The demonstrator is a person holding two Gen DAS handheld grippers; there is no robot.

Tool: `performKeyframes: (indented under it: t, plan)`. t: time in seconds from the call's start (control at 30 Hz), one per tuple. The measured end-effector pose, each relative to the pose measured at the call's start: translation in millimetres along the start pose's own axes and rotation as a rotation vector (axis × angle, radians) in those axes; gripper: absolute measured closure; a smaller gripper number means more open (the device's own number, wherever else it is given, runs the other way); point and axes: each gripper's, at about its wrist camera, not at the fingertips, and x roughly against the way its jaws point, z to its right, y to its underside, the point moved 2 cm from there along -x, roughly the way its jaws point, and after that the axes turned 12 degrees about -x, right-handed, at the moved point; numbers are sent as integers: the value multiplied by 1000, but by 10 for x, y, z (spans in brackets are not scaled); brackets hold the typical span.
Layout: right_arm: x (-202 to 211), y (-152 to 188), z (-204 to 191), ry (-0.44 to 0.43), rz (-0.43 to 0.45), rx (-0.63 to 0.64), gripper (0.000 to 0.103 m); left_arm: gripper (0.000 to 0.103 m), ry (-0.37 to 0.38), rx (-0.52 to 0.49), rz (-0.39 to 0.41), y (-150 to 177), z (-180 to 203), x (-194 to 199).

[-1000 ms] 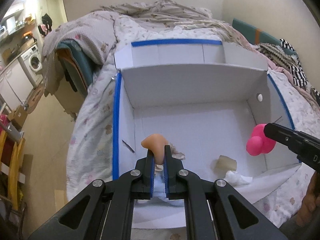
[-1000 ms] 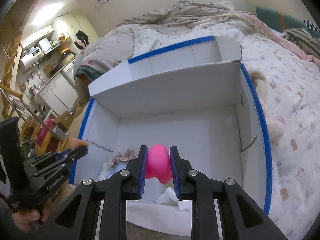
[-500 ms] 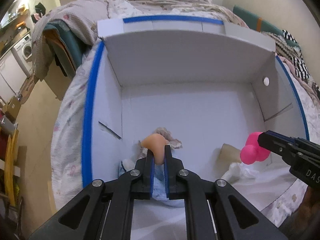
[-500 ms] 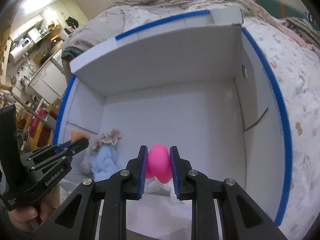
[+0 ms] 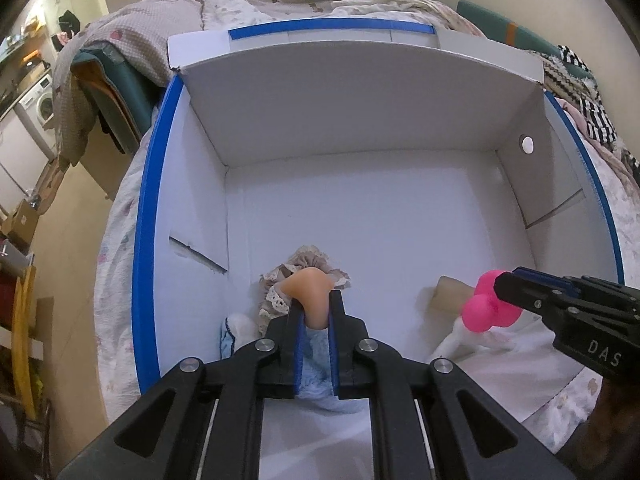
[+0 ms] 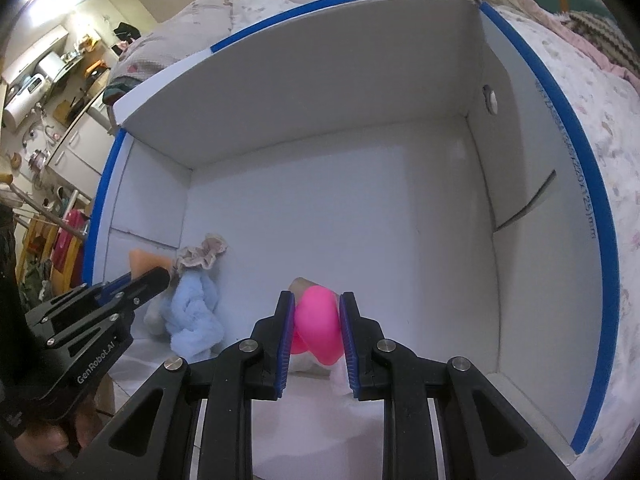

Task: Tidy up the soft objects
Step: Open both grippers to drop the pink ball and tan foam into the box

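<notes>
A white cardboard box (image 5: 360,128) with blue-taped rims (image 6: 576,184) lies open on a bed. My left gripper (image 5: 314,304) is shut on a peach soft toy (image 5: 310,290) and holds it low inside the box, at its near left; the toy also shows in the right wrist view (image 6: 142,260). My right gripper (image 6: 314,308) is shut on a pink soft toy (image 6: 318,326), held inside the box at the near right; it also shows in the left wrist view (image 5: 486,306). A light blue plush (image 6: 194,312) and a beige frilly scrunchie (image 6: 204,252) lie on the box floor.
A tan soft block (image 5: 450,294) and a white cloth (image 5: 456,344) lie on the box floor under the pink toy. The box sits on a floral bedsheet (image 6: 592,92) with a rumpled quilt (image 5: 120,52) behind. A kitchen area (image 6: 52,80) is at far left.
Both grippers have moved forward and down into the box with their toys still held. The box now fills both views and the plush and scrunchie show closer.
</notes>
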Motion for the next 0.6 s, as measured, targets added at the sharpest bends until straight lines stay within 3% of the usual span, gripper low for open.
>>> performKeyframes:
  t: [0.17,0.27,0.3,0.33,0.37,0.43,0.47,0.53,0.6]
  plan:
    - [12,-24,-5,51,20,8,78,85,-12,-2,25,2,-1,33]
    - [34,-36,-5,44,27,0,70,84,-20,-4,25,-4,0,33]
    - [40,-39,-10,44,31,-2,59,83,-20,-5,24,0,4,31]
    - [46,-43,-15,42,34,-6,40,81,-24,-6,21,5,7,25]
    - [58,-46,-18,41,44,-11,35,79,-28,-6,19,8,7,22]
    - [80,-58,-13,38,58,-17,33,61,-33,-3,19,15,1,18]
    - [80,-67,-12,39,59,-18,31,59,-36,1,19,17,-6,18]
    - [79,-82,0,45,65,-30,15,49,-43,15,28,18,-24,44]
    - [80,-91,26,41,69,-47,3,46,-45,22,40,8,-31,88]
